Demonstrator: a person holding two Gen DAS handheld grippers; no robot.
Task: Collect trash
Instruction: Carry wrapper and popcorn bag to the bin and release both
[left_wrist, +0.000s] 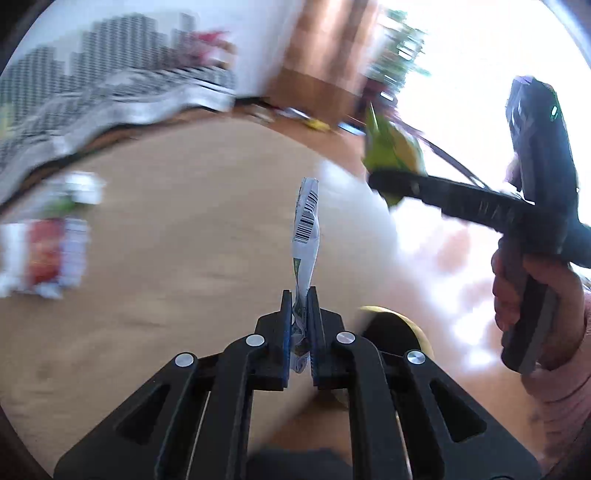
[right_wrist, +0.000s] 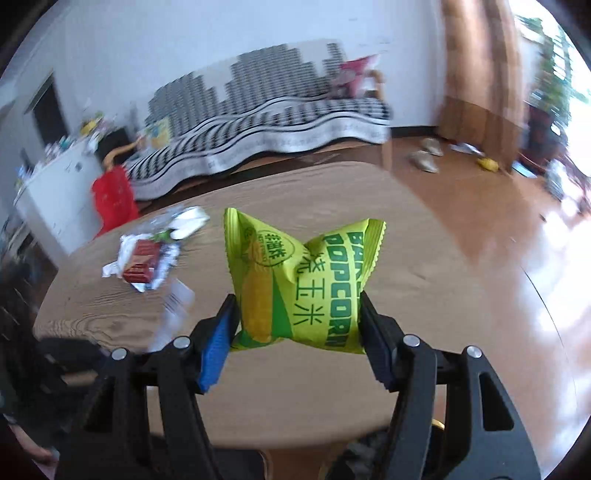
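Observation:
My left gripper (left_wrist: 300, 301) is shut on a white wrapper with a barcode (left_wrist: 306, 225), which stands up from its jaws above the round wooden table (left_wrist: 177, 240). My right gripper (right_wrist: 297, 314) is shut on a green popcorn bag (right_wrist: 299, 280), held above the table (right_wrist: 424, 295). In the left wrist view the right gripper (left_wrist: 373, 177) and its green bag (left_wrist: 391, 151) are at the right, held by a hand. A red and white wrapper (left_wrist: 48, 254) lies at the table's left; it also shows in the right wrist view (right_wrist: 142, 264).
A crumpled white and green wrapper (right_wrist: 184, 223) lies beyond the red one. A sofa with a black and white cover (right_wrist: 266, 125) stands behind the table. Slippers (right_wrist: 424, 157) lie on the wooden floor. A yellow-rimmed thing (left_wrist: 402, 325) shows below the left gripper.

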